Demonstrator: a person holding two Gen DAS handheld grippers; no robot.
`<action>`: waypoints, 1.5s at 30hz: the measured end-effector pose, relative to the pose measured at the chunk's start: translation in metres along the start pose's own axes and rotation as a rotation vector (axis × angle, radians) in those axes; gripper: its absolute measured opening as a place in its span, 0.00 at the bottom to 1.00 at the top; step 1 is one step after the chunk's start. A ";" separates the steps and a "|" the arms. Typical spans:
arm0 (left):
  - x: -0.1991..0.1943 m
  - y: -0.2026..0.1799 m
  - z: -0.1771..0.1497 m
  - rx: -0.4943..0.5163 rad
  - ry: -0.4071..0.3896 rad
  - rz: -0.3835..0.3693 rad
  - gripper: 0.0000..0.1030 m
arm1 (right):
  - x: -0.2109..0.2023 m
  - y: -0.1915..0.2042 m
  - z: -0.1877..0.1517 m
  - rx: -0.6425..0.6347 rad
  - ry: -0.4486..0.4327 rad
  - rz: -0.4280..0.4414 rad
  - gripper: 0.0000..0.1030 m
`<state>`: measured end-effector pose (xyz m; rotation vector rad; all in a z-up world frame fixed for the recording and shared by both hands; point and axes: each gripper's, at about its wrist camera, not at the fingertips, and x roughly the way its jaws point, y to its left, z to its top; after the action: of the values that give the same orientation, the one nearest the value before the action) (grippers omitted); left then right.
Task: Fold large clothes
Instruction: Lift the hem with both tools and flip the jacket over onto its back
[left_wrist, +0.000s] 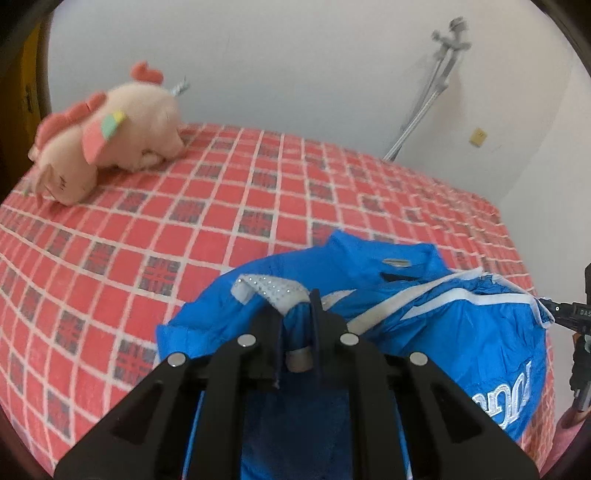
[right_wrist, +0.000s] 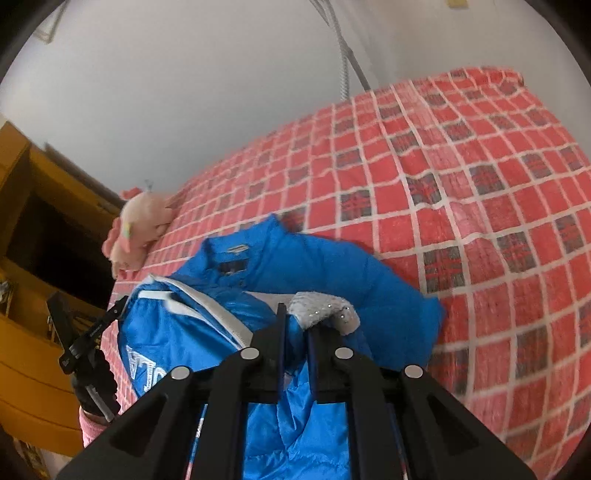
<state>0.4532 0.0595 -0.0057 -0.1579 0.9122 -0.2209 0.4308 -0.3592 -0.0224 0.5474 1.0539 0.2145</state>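
Both tools, left (left_wrist: 295, 321) and right (right_wrist: 295, 325), angled downward, apparently pinch blue jacket (left_wrist: 461, 325) cuffs.

Jacket (left_wrist: 424, 325): thin, slick synthetic cloth, faintly glossy, crinkled, puffy and quilted in the right wrist view; white woven trim bands; stitched white lettering. Cuff (left_wrist: 273, 291): pale fuzzy knit, dotted with small shiny studs. Left tool (left_wrist: 295, 325): matt black plastic, smooth, with bright round metal discs on top. Right tool (right_wrist: 295, 332): same matt black plastic and metal discs. Bedspread (left_wrist: 221, 206): checked woven cotton-like cloth, matt, slightly rough and rumpled. Plush toy (left_wrist: 110, 147): soft, fuzzy pile, matt. Cabinet (right_wrist: 33, 350): smooth yellow-brown wood, slight sheen. Wall (left_wrist: 295, 74): flat matt paint.
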 end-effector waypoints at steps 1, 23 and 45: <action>0.011 0.002 0.001 -0.003 0.017 0.006 0.12 | 0.007 -0.003 0.002 0.008 0.008 -0.003 0.09; -0.024 0.025 -0.045 0.106 0.017 0.066 0.70 | -0.003 -0.010 -0.037 -0.156 0.008 -0.071 0.63; 0.000 0.002 -0.030 0.118 -0.117 0.191 0.07 | 0.021 -0.010 -0.006 -0.104 -0.124 -0.152 0.06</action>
<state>0.4297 0.0600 -0.0236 0.0258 0.7896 -0.0863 0.4352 -0.3574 -0.0458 0.3801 0.9535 0.0992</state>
